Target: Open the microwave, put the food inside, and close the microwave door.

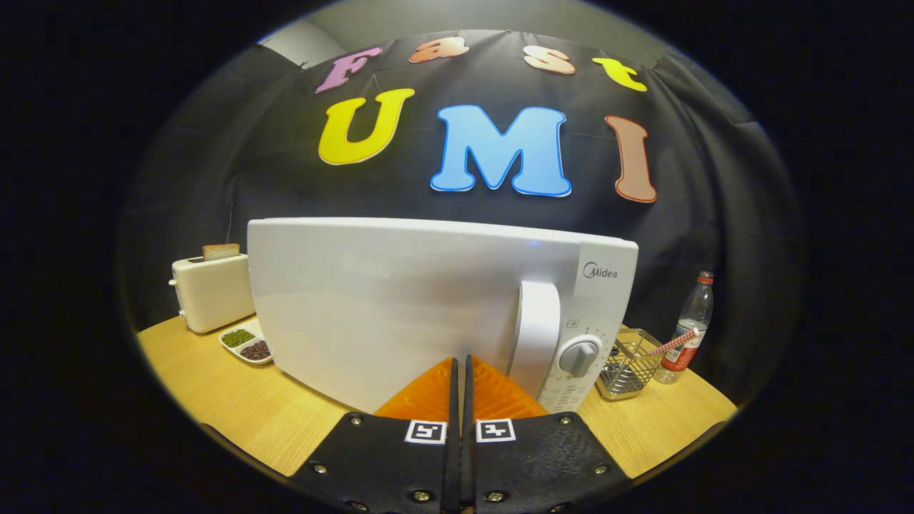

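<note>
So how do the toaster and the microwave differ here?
The microwave is far larger, just ahead of the shut gripper; the toaster sits small beside it, further back. The toaster holds a bread slice in its slot; the microwave's door is closed. Both are pale and stand on the wooden table.

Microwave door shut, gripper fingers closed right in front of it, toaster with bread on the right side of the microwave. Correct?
One error. The gripper view shows the toaster with bread on the left of the microwave; on the right stand a wire basket and a bottle. Door shut and gripper fingers closed in front of it: correct.
</note>
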A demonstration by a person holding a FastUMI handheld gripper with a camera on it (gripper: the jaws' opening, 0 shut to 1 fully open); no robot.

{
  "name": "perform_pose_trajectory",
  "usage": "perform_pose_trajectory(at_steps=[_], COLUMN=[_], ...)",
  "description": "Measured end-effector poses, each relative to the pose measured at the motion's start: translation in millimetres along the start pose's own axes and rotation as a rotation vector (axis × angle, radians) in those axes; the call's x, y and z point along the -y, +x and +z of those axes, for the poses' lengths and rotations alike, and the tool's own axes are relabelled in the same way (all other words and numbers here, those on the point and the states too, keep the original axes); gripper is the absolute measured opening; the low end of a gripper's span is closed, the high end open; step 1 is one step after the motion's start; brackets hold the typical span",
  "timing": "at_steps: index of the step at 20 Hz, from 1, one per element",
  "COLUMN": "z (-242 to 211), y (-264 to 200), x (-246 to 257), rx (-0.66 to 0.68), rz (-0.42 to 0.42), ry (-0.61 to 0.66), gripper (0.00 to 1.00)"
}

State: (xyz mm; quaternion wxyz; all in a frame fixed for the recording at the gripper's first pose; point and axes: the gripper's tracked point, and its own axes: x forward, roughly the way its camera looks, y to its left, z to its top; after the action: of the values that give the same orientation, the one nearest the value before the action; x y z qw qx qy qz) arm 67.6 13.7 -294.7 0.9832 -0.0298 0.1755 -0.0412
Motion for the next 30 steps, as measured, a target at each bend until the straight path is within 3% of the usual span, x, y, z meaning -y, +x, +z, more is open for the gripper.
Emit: perform_pose_trajectory(at_steps=[7,10,21,23,26,28,30], z=[3,5,129,161,194,208,218], y=[22,19,-61,-63,-58,-58,-58], x=[7,9,68,95,149,148,135], rx=[0.005,0.004,0.142,0.199,0.224,0.228,0.231], rz=[-0.037,-0.009,-0.023,-0.080,-0.239,-0.238,-0.223], ry=[-0.012,-0.021,0.036,0.068,0.148,0.227,0.193], gripper=[0.01,0.01,0.01,0.01,0.01,0.04,0.04])
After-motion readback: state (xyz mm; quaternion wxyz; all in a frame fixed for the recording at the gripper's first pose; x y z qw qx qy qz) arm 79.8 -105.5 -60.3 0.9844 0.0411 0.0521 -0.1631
